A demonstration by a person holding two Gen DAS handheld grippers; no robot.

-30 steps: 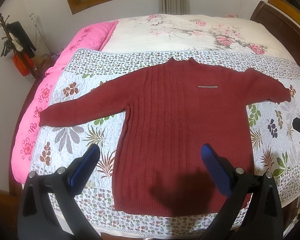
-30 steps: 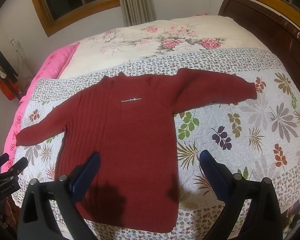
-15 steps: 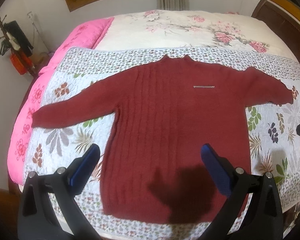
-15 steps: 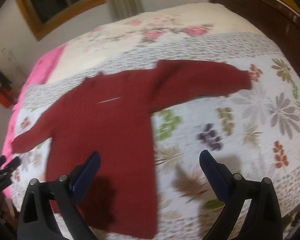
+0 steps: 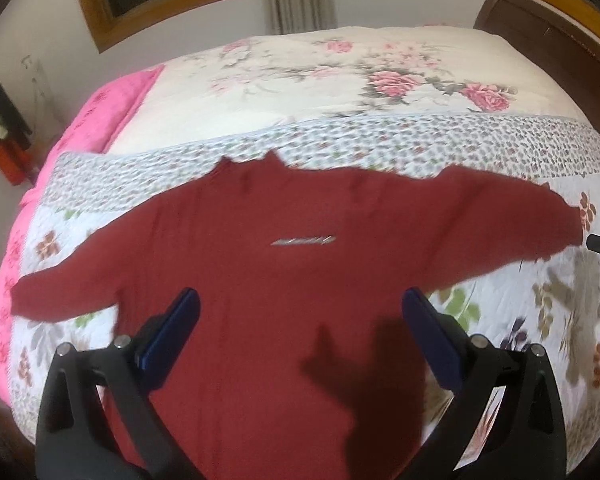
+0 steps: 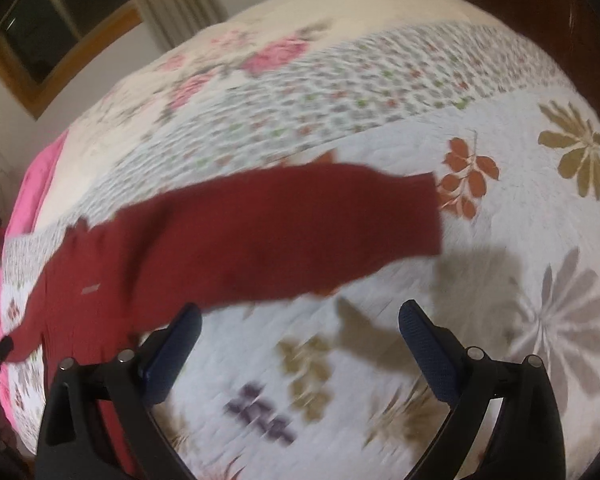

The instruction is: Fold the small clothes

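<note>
Maroon knit is seen spread flat on a bed: a small sweater (image 5: 284, 280) laid face up on a leaf-printed quilt (image 6: 500, 240), both sleeves stretched out to the sides, the collar at the far edge and the hem at the near one. No fold has yet been made.

Both sets of tongs are held above the bedding with their blue pads wide apart and nothing gripped. The left gripper (image 5: 300, 312) is poised over the middle of the body, the garment running beneath and beyond it in every direction. The right gripper (image 6: 300, 320) is held over bare quilt just near of the right sleeve (image 6: 300, 224), whose cuff lies to the far right of that view; the sleeve is not touched.

Several slips may be judged likely from here. Both views are smeared by motion, so a pinch made on the move could land short of the cuff and close on the quilt instead, lifting bedding with the wool. A grip taken on only the top layer of the sleeve could let it twist as it is carried across. A thick, loose knit may also slide or bunch on the quilted surface, leaving a crooked fold line.
</note>
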